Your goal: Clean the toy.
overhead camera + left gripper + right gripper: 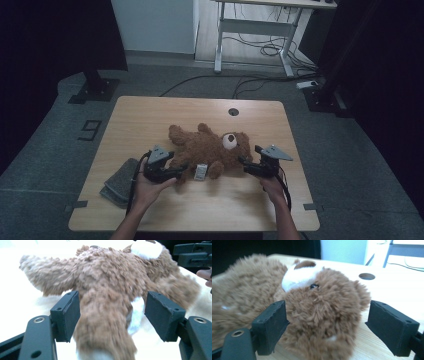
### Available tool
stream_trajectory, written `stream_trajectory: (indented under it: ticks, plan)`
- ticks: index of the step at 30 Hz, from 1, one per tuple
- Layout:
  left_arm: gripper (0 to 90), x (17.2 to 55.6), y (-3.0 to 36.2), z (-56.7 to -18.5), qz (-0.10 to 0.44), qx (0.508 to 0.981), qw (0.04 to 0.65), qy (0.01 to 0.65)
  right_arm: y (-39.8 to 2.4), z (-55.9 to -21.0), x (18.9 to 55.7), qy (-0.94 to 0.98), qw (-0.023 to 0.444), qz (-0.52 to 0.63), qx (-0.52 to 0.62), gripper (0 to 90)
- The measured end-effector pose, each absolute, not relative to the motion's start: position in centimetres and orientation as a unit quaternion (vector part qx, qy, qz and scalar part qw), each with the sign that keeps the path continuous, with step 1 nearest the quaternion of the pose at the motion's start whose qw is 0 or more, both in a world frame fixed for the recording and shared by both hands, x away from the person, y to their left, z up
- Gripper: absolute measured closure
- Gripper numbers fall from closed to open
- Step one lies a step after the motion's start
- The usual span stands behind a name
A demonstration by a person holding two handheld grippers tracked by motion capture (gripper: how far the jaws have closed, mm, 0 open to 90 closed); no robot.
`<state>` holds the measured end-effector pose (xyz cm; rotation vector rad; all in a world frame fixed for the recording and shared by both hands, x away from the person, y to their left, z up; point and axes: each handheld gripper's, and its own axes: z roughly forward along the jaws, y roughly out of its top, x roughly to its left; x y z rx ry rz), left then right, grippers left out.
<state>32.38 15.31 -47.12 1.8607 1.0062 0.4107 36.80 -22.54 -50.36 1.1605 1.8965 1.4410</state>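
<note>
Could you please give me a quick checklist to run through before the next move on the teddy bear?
1. Bear lying on table: ok.
2. Left gripper jaws open around a limb, far pad clear of fur: ok.
3. Right gripper jaws open at the head, far pad clear: ok.
4. Near pads free of fur on both: cannot tell.
5. Grey cloth apart from bear: ok.
6. White tag free of the jaws: ok.

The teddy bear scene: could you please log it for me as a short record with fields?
item: brown teddy bear, lying on its back on the wooden table
left gripper: open, bear's leg between the jaws
right gripper: open, jaws either side of the bear's head
also on table: grey folded cloth, near left edge
</note>
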Motion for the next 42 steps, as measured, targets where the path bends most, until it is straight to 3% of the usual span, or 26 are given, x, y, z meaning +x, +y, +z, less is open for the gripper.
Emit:
stream_trajectory:
  ticks: [8,20,42]
  plan:
    - [29.8,29.3,17.2,-49.4,0.138,0.764,0.465,0.425,-23.2,-51.3,33.1,0.703,0.234,0.525,0.420,15.5]
    - [31.2,25.6,18.8,-51.6,0.151,0.772,0.447,0.425,-23.5,-54.7,28.7,0.748,0.221,0.460,0.425,18.2]
    - [31.2,26.0,20.5,-51.4,0.115,0.761,0.461,0.442,-23.8,-55.0,29.2,0.757,0.209,0.443,0.432,18.7]
